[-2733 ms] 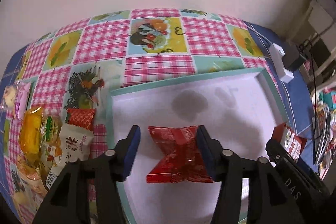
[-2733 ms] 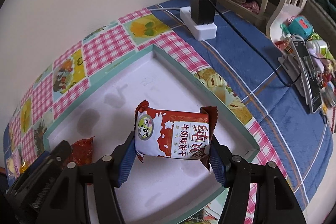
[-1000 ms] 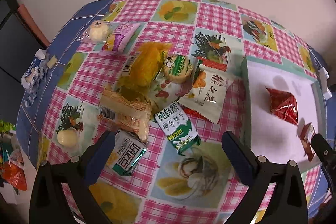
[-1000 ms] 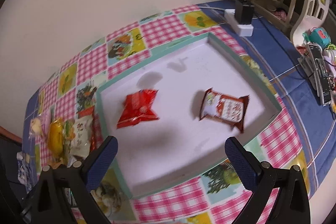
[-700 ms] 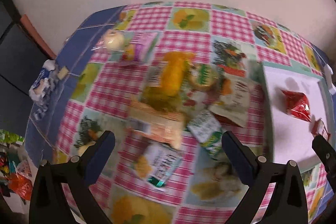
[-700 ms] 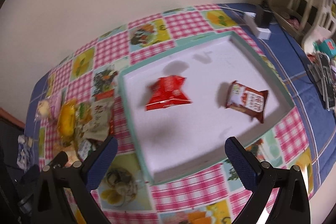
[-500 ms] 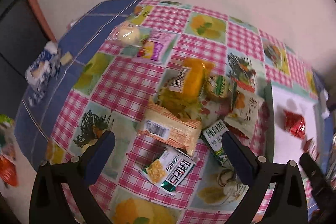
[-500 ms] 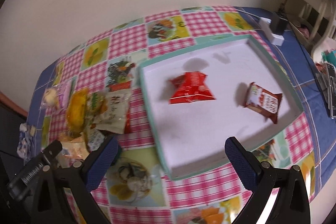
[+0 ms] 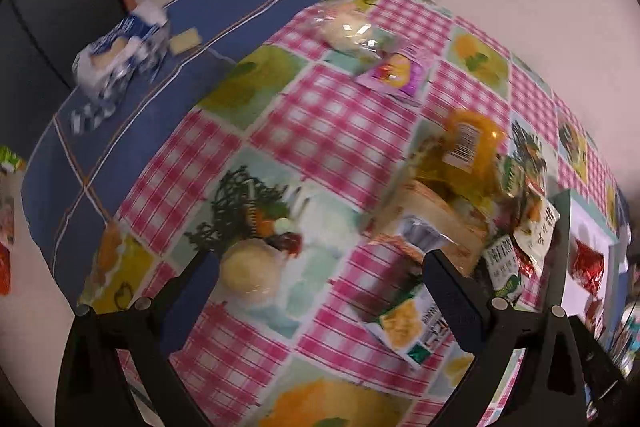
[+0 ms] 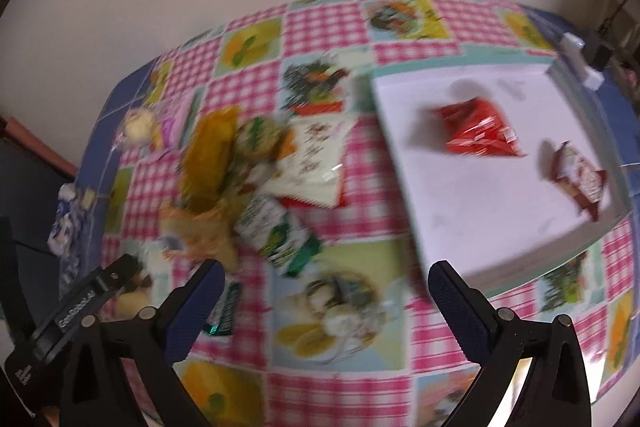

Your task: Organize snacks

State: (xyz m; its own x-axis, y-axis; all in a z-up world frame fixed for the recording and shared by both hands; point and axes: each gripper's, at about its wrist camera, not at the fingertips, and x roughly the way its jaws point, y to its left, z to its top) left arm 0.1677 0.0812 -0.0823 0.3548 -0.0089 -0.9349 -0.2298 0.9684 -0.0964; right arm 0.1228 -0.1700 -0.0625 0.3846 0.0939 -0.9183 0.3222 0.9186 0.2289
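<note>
A pile of snack packets lies on the checked tablecloth: a yellow packet (image 9: 468, 151), a green-and-white packet (image 10: 276, 227) and a white packet (image 10: 316, 159). A round pale bun (image 9: 250, 269) sits just by my left gripper's left finger. My left gripper (image 9: 320, 279) is open over the cloth with nothing between its fingers. My right gripper (image 10: 326, 297) is open too, above the cloth between the pile and the white tray (image 10: 472, 183). In the tray lie a red packet (image 10: 476, 131) and a red-and-white biscuit packet (image 10: 580, 179). Both views are blurred.
Another wrapped bun (image 9: 348, 27) and a purple packet (image 9: 394, 73) lie at the far side. A blue-and-white wrapper (image 9: 116, 51) rests on the blue cloth at the table's left edge. A white power strip (image 10: 580, 61) sits behind the tray. The wall runs close behind.
Both grippers let go of their packets in the tray, opened, and swung left over the snack pile. The left one has dropped closer to the round bun.
</note>
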